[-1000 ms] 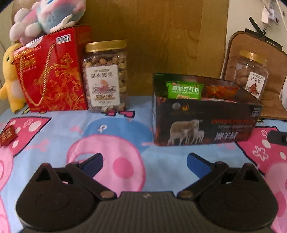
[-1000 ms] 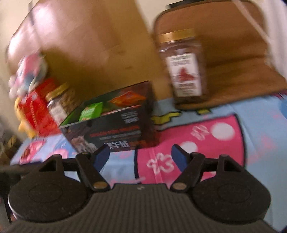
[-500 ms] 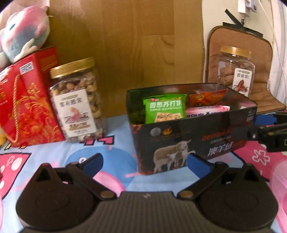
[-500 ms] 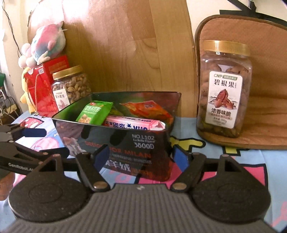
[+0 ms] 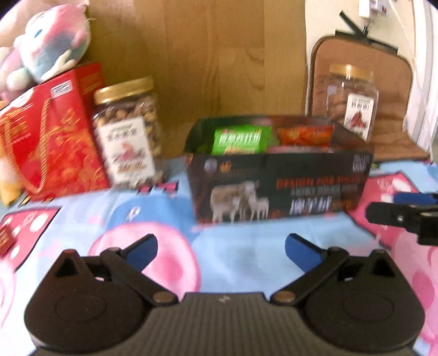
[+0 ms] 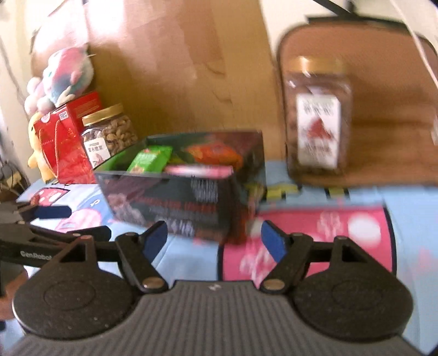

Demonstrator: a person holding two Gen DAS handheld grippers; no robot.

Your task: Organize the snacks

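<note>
At far left a plush toy (image 5: 52,52) sits on a red gift box (image 5: 52,131). Just beside the box stands a gold-lidded jar (image 5: 128,134) full of pale nuts. Toward the middle of the cartoon-print cloth (image 5: 241,246), an open dark box (image 5: 279,183) holds the snacks: a green packet (image 5: 238,139), an orange packet (image 5: 303,135) and a pink packet (image 6: 199,171). At right a second jar (image 6: 317,117) of darker nuts stands on a brown cushion (image 6: 388,115).

The left gripper (image 5: 220,249) has its jaws spread, nothing between them. The right gripper (image 6: 213,241) likewise stands wide and empty, near the box's corner.

Only the right wrist view shows the pink packet clearly; the left view shows a wall plug (image 5: 369,8).
</note>
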